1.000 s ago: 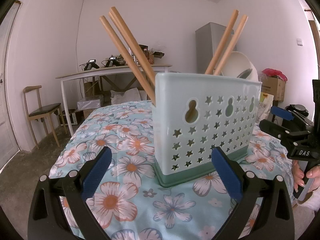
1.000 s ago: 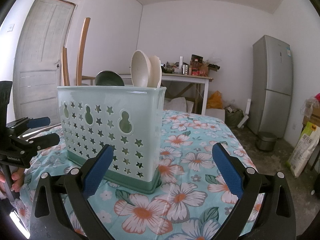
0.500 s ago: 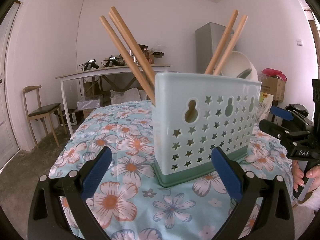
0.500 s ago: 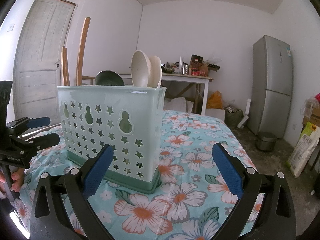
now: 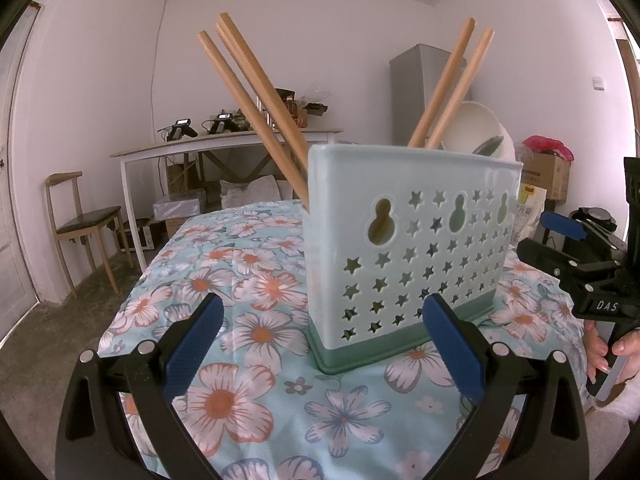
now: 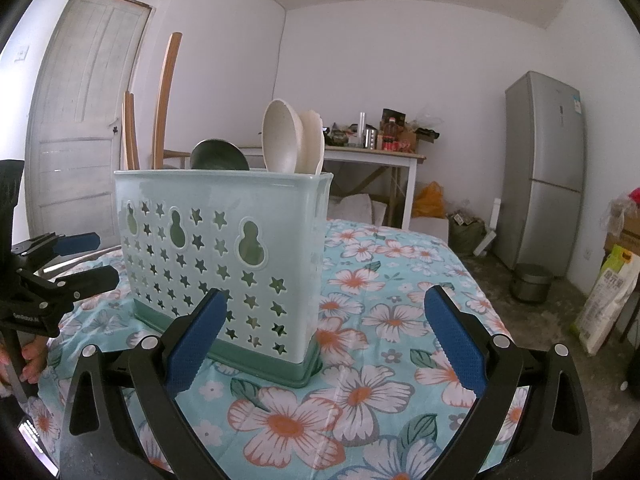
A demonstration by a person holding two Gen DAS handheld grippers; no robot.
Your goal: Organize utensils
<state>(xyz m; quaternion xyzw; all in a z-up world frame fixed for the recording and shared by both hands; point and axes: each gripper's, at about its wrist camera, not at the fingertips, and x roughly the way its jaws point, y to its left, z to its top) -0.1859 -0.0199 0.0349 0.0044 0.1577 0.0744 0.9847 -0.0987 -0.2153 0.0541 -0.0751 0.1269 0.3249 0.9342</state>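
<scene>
A pale mint utensil holder [image 5: 412, 240] with star cut-outs stands upright on the floral tablecloth [image 5: 248, 280]. Several wooden chopsticks [image 5: 256, 96] lean out of its left end and white spoons [image 5: 476, 132] rise from its right end. My left gripper [image 5: 320, 340] is open, empty, just in front of the holder. From the other side the holder [image 6: 224, 256] shows white spoons [image 6: 288, 140], a dark ladle [image 6: 218, 156] and chopsticks [image 6: 164, 100]. My right gripper [image 6: 326, 340] is open and empty too, close before the holder's corner. Each gripper shows in the other's view, the right gripper [image 5: 576, 256] and the left gripper [image 6: 56, 264].
A person's hand [image 5: 600, 352] holds the right gripper's handle. Beyond the table stand a white side table [image 5: 224, 148] with clutter, a wooden chair [image 5: 80, 220], a grey fridge [image 6: 544, 168], a door [image 6: 80, 120], boxes and bags on the floor.
</scene>
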